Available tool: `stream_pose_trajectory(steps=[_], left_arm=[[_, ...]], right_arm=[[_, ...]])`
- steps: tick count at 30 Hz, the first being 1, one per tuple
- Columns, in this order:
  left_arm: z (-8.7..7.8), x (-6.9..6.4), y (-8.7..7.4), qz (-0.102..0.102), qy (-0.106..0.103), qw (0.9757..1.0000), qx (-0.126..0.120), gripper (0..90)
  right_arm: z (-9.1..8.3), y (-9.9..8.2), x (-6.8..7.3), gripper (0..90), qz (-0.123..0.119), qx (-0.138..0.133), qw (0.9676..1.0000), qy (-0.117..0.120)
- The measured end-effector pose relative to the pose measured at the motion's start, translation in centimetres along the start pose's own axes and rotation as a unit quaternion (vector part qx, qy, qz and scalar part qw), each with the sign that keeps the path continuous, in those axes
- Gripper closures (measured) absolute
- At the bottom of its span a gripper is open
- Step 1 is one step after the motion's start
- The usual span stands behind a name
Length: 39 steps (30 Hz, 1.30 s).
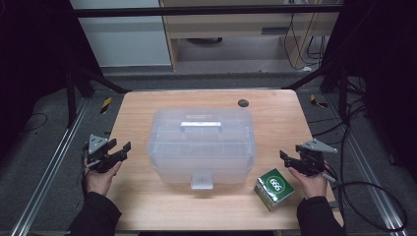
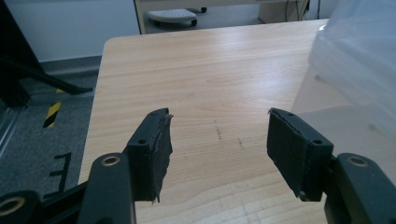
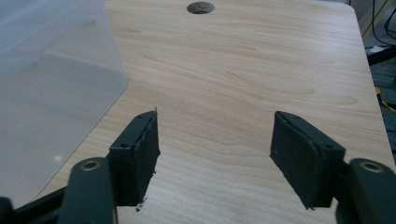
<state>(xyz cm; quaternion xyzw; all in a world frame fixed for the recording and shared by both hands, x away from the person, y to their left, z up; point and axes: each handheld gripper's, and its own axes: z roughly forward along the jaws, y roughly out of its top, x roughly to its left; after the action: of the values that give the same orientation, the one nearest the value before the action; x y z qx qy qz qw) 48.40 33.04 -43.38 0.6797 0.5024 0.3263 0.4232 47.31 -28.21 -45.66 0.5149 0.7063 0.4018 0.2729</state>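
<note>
A translucent plastic storage box (image 1: 201, 145) with a lid, a top handle and a front latch stands in the middle of the wooden table (image 1: 147, 201). A small green and white carton (image 1: 274, 189) lies near the front right. My left gripper (image 1: 121, 149) is held at the table's left edge, open, with bare wood between its jaws (image 2: 217, 135); the box wall (image 2: 359, 56) lies to its right. My right gripper (image 1: 290, 156) hovers at the right edge just behind the carton, open with nothing between its jaws (image 3: 212, 140); the box (image 3: 46, 79) lies to its left.
A dark round cable hole (image 1: 243, 103) sits at the table's back right. Metal frame bars and cables (image 1: 354, 147) run along both sides on the grey floor. Yellow-black floor tape (image 1: 105, 104) lies beyond the back left corner.
</note>
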Motion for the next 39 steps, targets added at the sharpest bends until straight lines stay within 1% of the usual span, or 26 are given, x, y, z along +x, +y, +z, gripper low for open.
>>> stream_pose_trajectory(steps=[1, 2, 3, 4, 6, 7, 9, 10, 12, 13, 15, 16, 17, 20, 21, 24, 25, 26, 28, 29, 30, 31, 33, 35, 38, 39], left_arm=[[-0.2, -0.1, 0.2, 0.006, -0.002, 1.0, -0.004, 39.0], [-0.4, -0.2, 0.4, 0.007, -0.004, 0.9999, -0.009, 38.9], [-0.4, -0.2, 0.4, 0.007, -0.004, 0.9999, -0.009, 39.0], [-0.6, -0.3, 0.7, 0.006, -0.004, 0.9999, -0.011, 38.9], [-1.3, -0.4, 1.6, 0.01, -0.006, 0.9998, -0.017, 37.9], [-1.3, -0.4, 1.6, 0.01, -0.006, 0.9998, -0.017, 37.5], [-1.7, -0.5, 2.1, 0.007, -0.008, 0.9997, -0.022, 37.0], [-2.1, -0.6, 2.7, 0.01, -0.01, 0.9995, -0.027, 36.2], [-2.3, -0.6, 2.9, 0.012, -0.013, 0.9995, -0.028, 34.3], [-2.7, -0.6, 3.5, 0.016, -0.027, 0.9989, -0.035, 34.0], [-3.0, -0.7, 4.2, 0.027, -0.032, 0.9986, -0.033, 31.9], [-3.1, -0.7, 4.6, 0.029, -0.04, 0.9983, -0.03, 31.0], [-3.2, -0.8, 4.9, 0.035, -0.043, 0.9981, -0.029, 29.4], [-3.6, -1.2, 5.8, 0.057, -0.05, 0.9969, -0.024, 26.5], [-3.6, -1.2, 5.8, 0.057, -0.05, 0.9969, -0.024, 25.7], [-3.9, -1.6, 6.7, 0.076, -0.056, 0.9952, -0.024, 25.3], [-4.0, -1.7, 7.3, 0.092, -0.057, 0.9938, -0.026, 25.3], [-4.0, -1.7, 7.3, 0.092, -0.057, 0.9938, -0.026, 24.8], [-3.9, -2.1, 7.9, 0.103, -0.055, 0.9927, -0.029, 24.6], [-3.9, -2.1, 7.9, 0.103, -0.055, 0.9927, -0.029, 24.5], [-3.9, -2.4, 8.2, 0.115, -0.055, 0.9915, -0.026, 24.4], [-3.9, -2.4, 8.2, 0.115, -0.055, 0.9915, -0.026, 24.4], [-3.8, -2.7, 8.6, 0.127, -0.055, 0.9901, -0.024, 24.3], [-3.8, -3.0, 8.9, 0.136, -0.054, 0.9888, -0.028, 24.3], [-3.8, -3.3, 9.5, 0.146, -0.054, 0.987, -0.04, 26.6], [-3.7, -3.4, 9.9, 0.149, -0.057, 0.9863, -0.04, 30.6]], right_arm=[[0.0, 0.0, 0.1, 31.7, -0.005, 0.002, 1.0, -0.001], [0.0, 0.0, 0.3, 31.7, -0.006, 0.004, 1.0, -0.001], [0.0, 0.0, 0.3, 31.7, -0.006, 0.004, 1.0, -0.001], [0.1, 0.0, 0.6, 31.7, -0.015, 0.006, 0.9999, -0.004], [0.1, 0.2, 0.9, 31.7, -0.024, 0.006, 0.9997, -0.005], [0.1, 0.2, 0.9, 31.7, -0.024, 0.006, 0.9997, -0.005], [0.0, 0.3, 1.0, 31.7, -0.026, 0.002, 0.9997, -0.005], [-0.1, 0.5, 1.1, 31.7, -0.029, 0.001, 0.9996, -0.003], [-0.2, 0.7, 1.3, 31.7, -0.031, 0.0, 0.9995, -0.001], [-0.2, 0.7, 1.3, 31.8, -0.031, 0.0, 0.9995, 0.002], [-0.3, 0.8, 1.5, 32.4, -0.039, 0.001, 0.9993, 0.002], [-0.3, 0.8, 1.6, 32.7, -0.041, 0.004, 0.9992, 0.004], [-0.3, 0.9, 1.7, 32.7, -0.042, 0.007, 0.9991, 0.006], [-0.3, 1.0, 1.7, 32.8, -0.052, 0.012, 0.9986, 0.002], [-0.3, 1.0, 1.7, 32.8, -0.052, 0.012, 0.9986, 0.002], [-0.4, 1.2, 1.7, 32.1, -0.051, 0.011, 0.9986, 0.001], [-0.4, 1.3, 1.7, 30.7, -0.048, 0.011, 0.9988, 0.002], [-0.4, 1.4, 1.6, 30.5, -0.05, 0.011, 0.9987, -0.001], [-0.4, 1.4, 1.5, 29.6, -0.046, 0.012, 0.9989, -0.001], [-0.4, 1.4, 1.5, 29.6, -0.046, 0.012, 0.9989, -0.001], [-0.4, 1.4, 1.4, 29.0, -0.046, 0.012, 0.9989, -0.002], [-0.4, 1.4, 1.4, 29.0, -0.046, 0.012, 0.9989, -0.002], [-0.3, 1.4, 1.5, 27.8, -0.045, 0.015, 0.9989, 0.001], [-0.3, 1.4, 1.5, 27.5, -0.045, 0.017, 0.9988, 0.0], [-0.2, 1.4, 1.5, 26.8, -0.044, 0.019, 0.9988, 0.004], [-0.2, 1.5, 1.5, 26.6, -0.044, 0.02, 0.9988, 0.005]])
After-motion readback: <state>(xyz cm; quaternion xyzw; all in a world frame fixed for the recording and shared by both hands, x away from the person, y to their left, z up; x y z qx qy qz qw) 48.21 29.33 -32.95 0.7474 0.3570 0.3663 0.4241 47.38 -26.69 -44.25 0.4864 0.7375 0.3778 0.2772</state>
